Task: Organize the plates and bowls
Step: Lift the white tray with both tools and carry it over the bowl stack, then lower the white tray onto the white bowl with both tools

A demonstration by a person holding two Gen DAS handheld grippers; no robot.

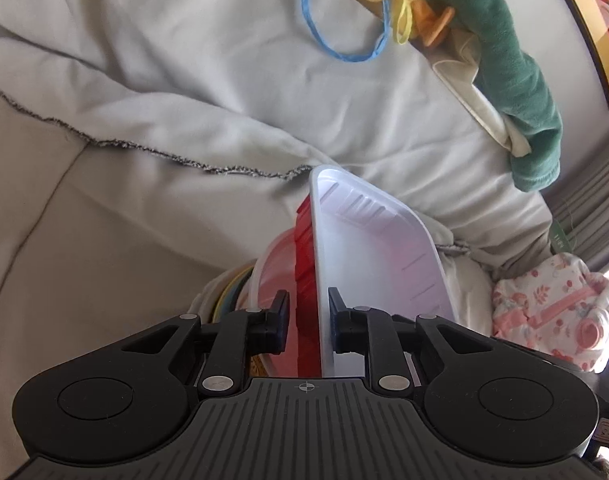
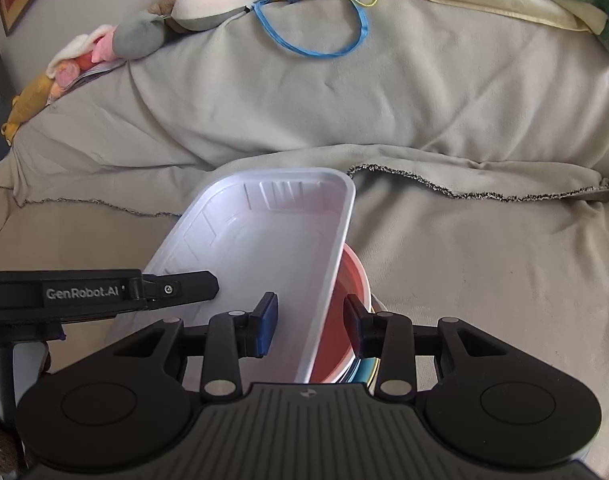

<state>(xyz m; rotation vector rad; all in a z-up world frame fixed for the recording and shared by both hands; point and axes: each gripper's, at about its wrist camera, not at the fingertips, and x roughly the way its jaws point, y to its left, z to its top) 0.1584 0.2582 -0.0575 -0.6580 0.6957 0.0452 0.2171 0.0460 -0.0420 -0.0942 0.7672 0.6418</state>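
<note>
Gripping near-side rims, your left gripper [image 1: 306,320] is clenched on the white foam tray [image 1: 376,248] with its red liner [image 1: 304,264], while your right gripper [image 2: 310,322] straddles tray rim and pink bowl [image 2: 344,320], contact unclear: light, flimsy, dentable, stacked on the sofa [image 2: 484,260]; pinch rims gently.

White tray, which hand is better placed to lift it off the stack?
Left, probably: the left gripper brackets the white tray wall closely; the right gripper shows a clear gap.
</note>
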